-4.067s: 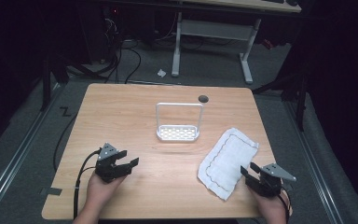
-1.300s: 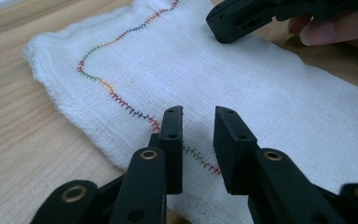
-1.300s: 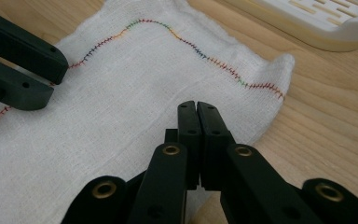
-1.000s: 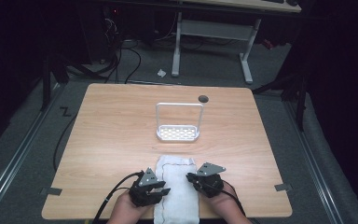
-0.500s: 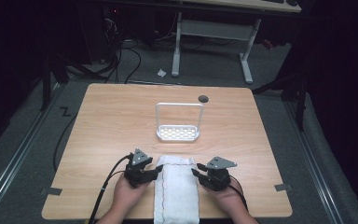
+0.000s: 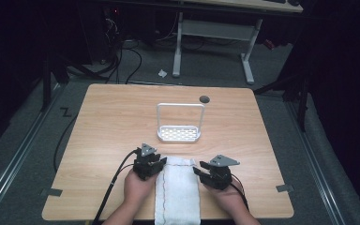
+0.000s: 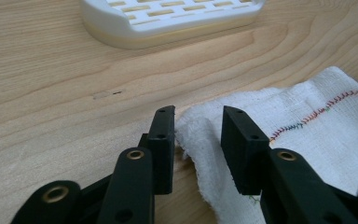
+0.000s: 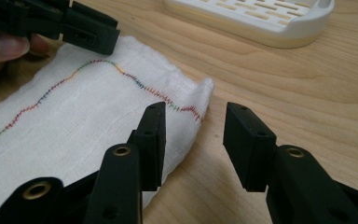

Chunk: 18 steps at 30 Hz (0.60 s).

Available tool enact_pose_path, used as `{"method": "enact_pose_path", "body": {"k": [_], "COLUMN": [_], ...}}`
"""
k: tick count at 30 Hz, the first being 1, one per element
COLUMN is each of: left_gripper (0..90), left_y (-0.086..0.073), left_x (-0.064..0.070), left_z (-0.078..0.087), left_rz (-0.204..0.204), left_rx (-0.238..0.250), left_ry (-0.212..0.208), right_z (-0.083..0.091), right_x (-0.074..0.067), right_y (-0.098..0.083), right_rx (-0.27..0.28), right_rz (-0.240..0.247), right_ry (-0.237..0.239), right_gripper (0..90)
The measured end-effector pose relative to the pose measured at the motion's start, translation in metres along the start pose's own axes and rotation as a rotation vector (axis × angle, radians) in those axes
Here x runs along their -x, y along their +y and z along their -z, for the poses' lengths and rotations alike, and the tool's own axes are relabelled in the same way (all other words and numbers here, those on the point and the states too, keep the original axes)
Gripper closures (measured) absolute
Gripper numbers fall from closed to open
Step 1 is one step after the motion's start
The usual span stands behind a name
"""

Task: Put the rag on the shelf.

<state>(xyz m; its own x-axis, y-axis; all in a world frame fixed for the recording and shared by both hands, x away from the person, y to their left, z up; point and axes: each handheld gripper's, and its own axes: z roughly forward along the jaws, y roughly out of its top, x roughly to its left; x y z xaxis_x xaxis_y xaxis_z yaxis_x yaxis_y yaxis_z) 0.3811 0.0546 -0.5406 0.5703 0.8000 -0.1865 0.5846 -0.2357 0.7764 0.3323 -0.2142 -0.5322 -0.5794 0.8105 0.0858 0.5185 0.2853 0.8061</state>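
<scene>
A white cloth [image 6: 177, 192] with a coloured stitched line lies folded into a long strip at the table's front middle. My left gripper [image 6: 161, 163] is at its far left corner. In the left gripper view the jaws [image 7: 198, 114] have just been closing and stand open astride the cloth's [image 7: 307, 140] ruffled edge. My right gripper [image 6: 198, 169] is at the far right corner. Its jaws [image 8: 193, 109] have just been opening and stand open, with the cloth's [image 8: 88, 107] edge lying partly between them. The left gripper [image 8: 74, 23] rests on the cloth's other side.
A white slotted rack [image 6: 179, 133] with an upright wire handle stands just beyond the cloth, mid-table, and shows as the rack [image 7: 168, 18] and the rack [image 8: 261, 18] in the gripper views. A dark round hole [image 6: 205, 99] sits near the far edge. Cables trail off the front left.
The cloth, spread flat at the right four seconds ago, now lies as a folded strip at the front middle. Over the last second the left gripper moved up the table to the far corner.
</scene>
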Motion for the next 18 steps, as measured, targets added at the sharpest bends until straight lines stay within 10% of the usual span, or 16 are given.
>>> {"method": "enact_pose_path", "body": {"k": [18], "left_gripper": [80.7], "left_y": [0.0], "left_x": [0.002], "left_z": [-0.001], "left_rz": [-0.017], "left_rx": [-0.013], "left_ry": [-0.016], "right_z": [-0.036], "right_x": [-0.01], "right_y": [0.017], "right_rx": [-0.072], "right_rz": [-0.028], "right_ry": [-0.054], "right_gripper": [70.0]}}
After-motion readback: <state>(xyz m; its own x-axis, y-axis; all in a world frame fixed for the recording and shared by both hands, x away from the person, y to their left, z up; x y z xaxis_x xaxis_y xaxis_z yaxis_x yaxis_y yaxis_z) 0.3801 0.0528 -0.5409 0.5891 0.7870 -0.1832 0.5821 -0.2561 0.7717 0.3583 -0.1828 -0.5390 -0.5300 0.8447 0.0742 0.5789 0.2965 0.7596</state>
